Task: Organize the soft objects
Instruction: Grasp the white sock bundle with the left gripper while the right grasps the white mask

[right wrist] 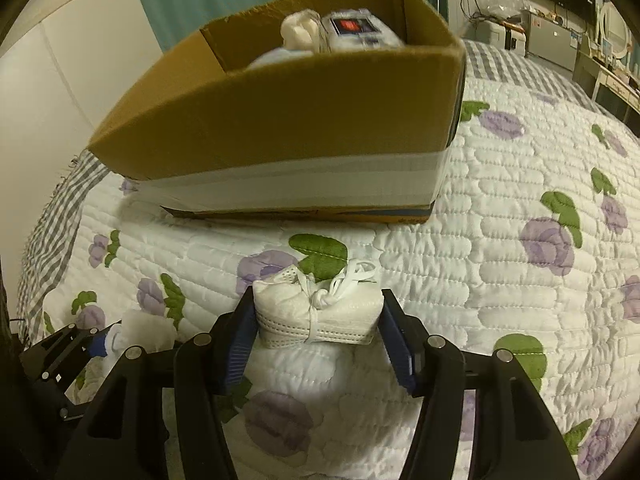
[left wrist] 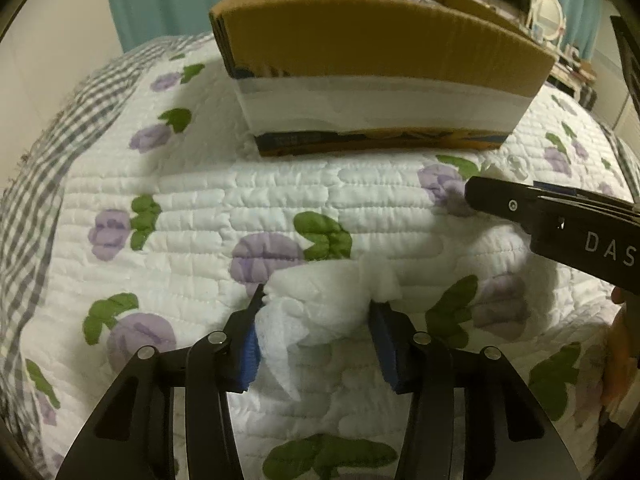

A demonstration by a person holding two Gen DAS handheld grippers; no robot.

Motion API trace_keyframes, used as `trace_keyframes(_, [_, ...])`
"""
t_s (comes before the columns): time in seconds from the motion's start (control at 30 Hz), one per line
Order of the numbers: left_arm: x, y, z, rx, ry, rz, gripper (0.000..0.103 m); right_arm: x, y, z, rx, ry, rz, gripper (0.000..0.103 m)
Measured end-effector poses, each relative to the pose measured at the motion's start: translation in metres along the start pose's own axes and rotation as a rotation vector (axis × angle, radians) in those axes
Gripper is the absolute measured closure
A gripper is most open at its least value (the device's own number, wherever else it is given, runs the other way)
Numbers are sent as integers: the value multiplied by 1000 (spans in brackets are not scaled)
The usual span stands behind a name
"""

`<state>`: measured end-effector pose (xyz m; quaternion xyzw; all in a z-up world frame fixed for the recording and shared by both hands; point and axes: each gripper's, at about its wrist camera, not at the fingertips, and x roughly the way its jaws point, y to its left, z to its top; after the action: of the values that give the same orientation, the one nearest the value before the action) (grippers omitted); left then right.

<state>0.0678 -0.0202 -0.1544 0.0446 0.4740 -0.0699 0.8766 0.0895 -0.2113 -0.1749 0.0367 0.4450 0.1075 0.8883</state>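
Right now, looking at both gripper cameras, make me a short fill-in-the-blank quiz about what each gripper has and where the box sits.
1. The left gripper is closed on a crumpled white ____.
2. The right gripper grips a folded face mask tied with its own ____.
3. The cardboard box rests on a quilt printed with purple ____.
4. The top of the box is ____.

Missing words: tissue; straps; flowers; open

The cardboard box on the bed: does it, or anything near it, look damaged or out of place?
Nothing stands out. The cardboard box sits open on the quilt with soft items inside. The left gripper holds a white tissue wad; the right gripper holds a tied face mask bundle. Nothing is spilled.
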Motion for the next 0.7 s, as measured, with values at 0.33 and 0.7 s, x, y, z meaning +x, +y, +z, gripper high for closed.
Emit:
trace_keyframes(0.33, [-42,9,20,6,-90,-12,57,-56,15,1,-37,-74,-21,45])
trace_keyframes(0.7, [-122,16,67,5,-273,-61,57,-150,56,34,-130,-236,-49,45])
